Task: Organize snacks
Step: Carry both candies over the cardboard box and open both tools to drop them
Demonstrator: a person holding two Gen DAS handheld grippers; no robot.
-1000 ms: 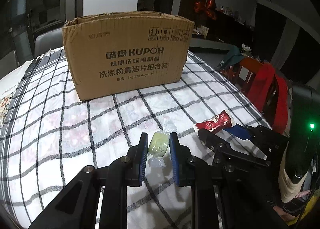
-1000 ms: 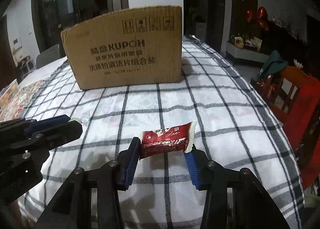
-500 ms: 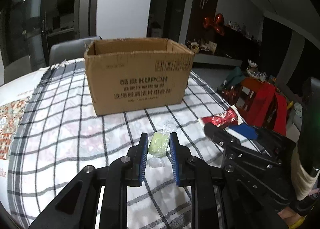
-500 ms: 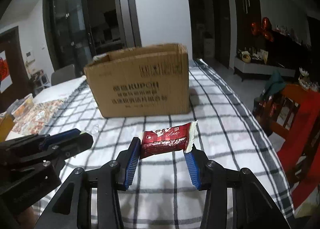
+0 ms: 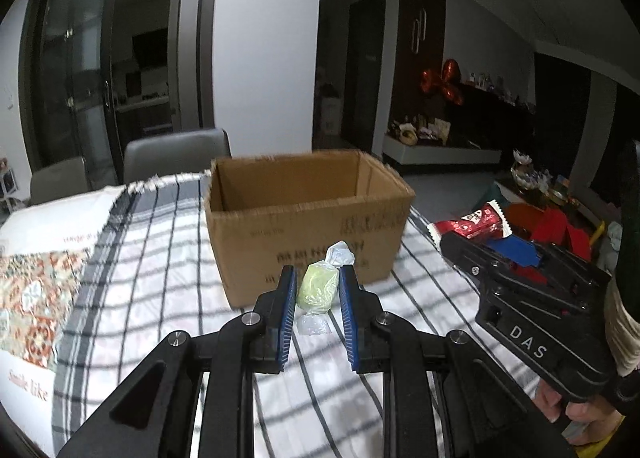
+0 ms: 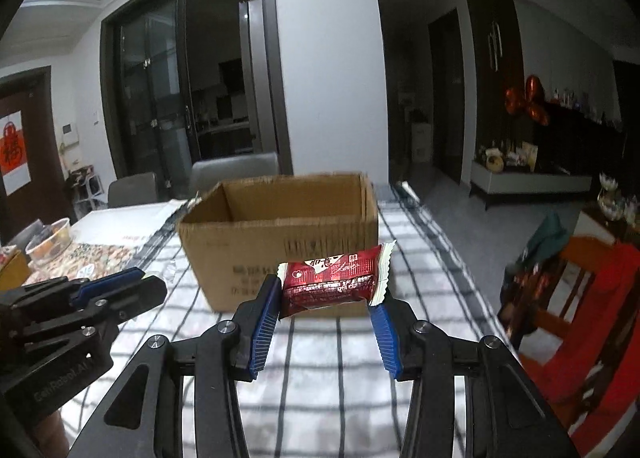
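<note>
My left gripper [image 5: 318, 290] is shut on a green wrapped candy [image 5: 318, 288] and holds it in the air in front of the open cardboard box [image 5: 308, 218]. My right gripper [image 6: 324, 298] is shut on a red snack packet [image 6: 334, 278] and holds it above the table in front of the same box [image 6: 280, 234]. The red packet [image 5: 470, 222] and the right gripper show at the right of the left wrist view. The left gripper's side [image 6: 120, 290] shows at the left of the right wrist view. The box inside looks empty as far as visible.
The box stands on a black-and-white checked tablecloth [image 5: 152, 290]. A patterned mat [image 5: 36, 298] lies at the table's left. Grey chairs [image 5: 172, 156] stand behind the table. A red chair [image 6: 592, 298] stands to the right. A bowl [image 6: 50, 238] sits far left.
Both grippers have risen from the table with their snacks. The box's open top now shows from above.
</note>
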